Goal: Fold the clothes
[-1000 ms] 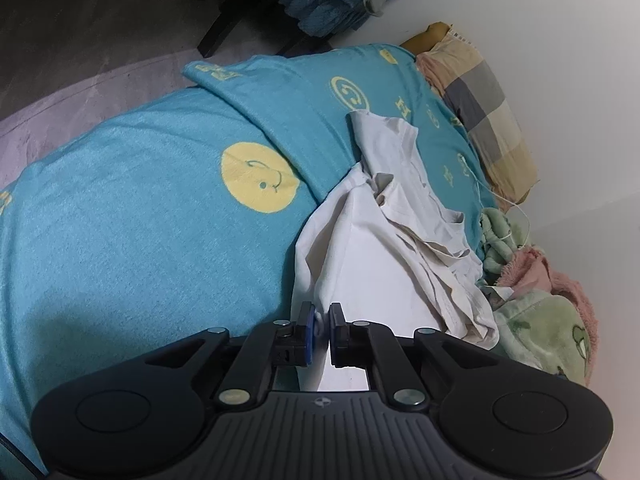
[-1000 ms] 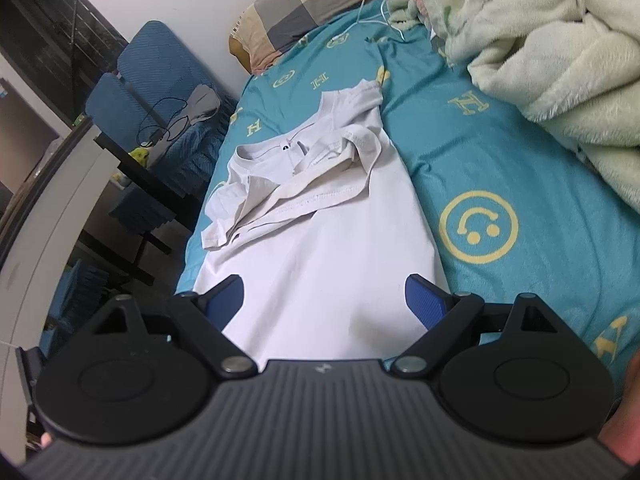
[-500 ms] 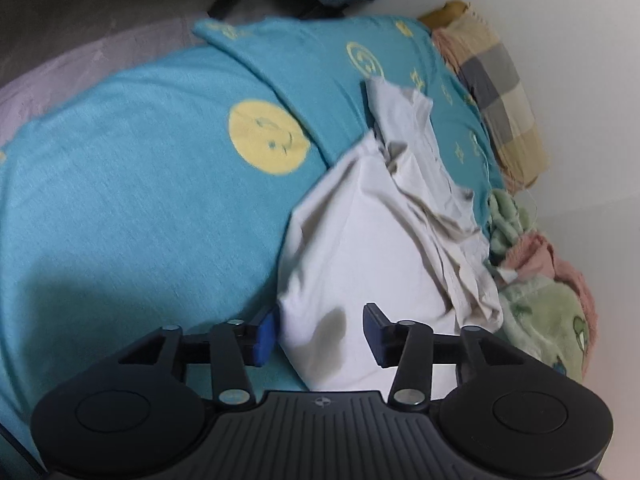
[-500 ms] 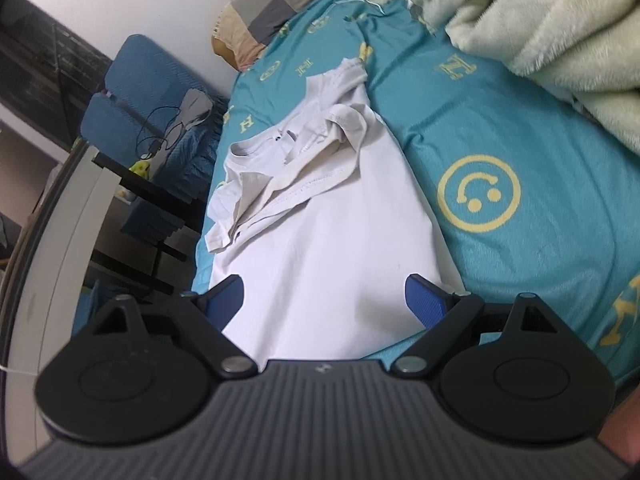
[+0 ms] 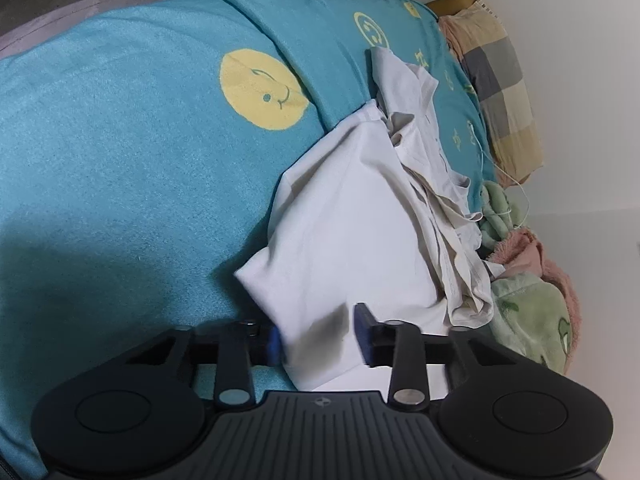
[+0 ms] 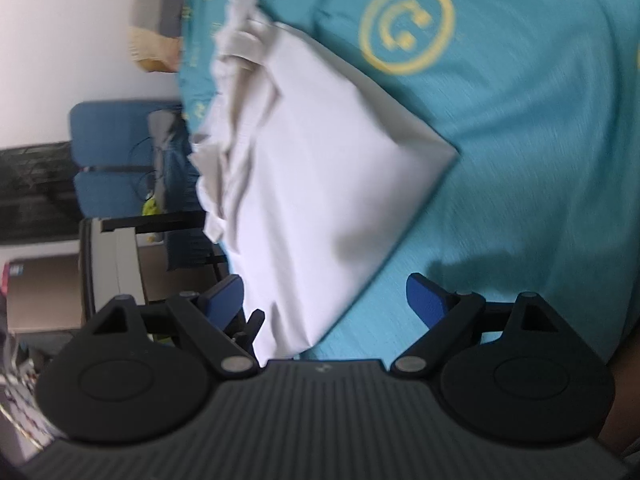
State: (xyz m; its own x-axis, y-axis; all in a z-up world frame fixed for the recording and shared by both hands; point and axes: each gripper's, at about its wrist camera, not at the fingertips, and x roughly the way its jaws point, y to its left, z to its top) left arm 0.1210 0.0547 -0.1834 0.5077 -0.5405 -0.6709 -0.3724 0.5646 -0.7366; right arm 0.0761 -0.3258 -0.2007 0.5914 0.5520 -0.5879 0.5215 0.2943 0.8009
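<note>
teal bedding with yellow smiley faces (image 5: 120,152) covered the bed, a checked pillow (image 5: 500,80) lay at the far end, and green and pink plush blankets (image 5: 532,304) were bunched beside the wall. the white t-shirt (image 5: 348,216) lay along the bed, its lower body smooth and its sleeves and collar bunched at the far end.

compared with a second earlier, the left tongs (image 5: 318,340) had let go of the hem, spread, and were closing again, with the near hem corner of the shirt between them; the pads did not yet look pressed on the cloth. the right tongs (image 6: 324,300) stood wide apart as before, but now sat low over the shirt's near edge, with cloth by the left pad and bare bedding under the right one; they held nothing. the view was blurred and rolled well over from a second before.

by my reading, both hands were regripping the bottom hem, so the next fold had not started and most of the task remained.

no containers showed in either view.
</note>
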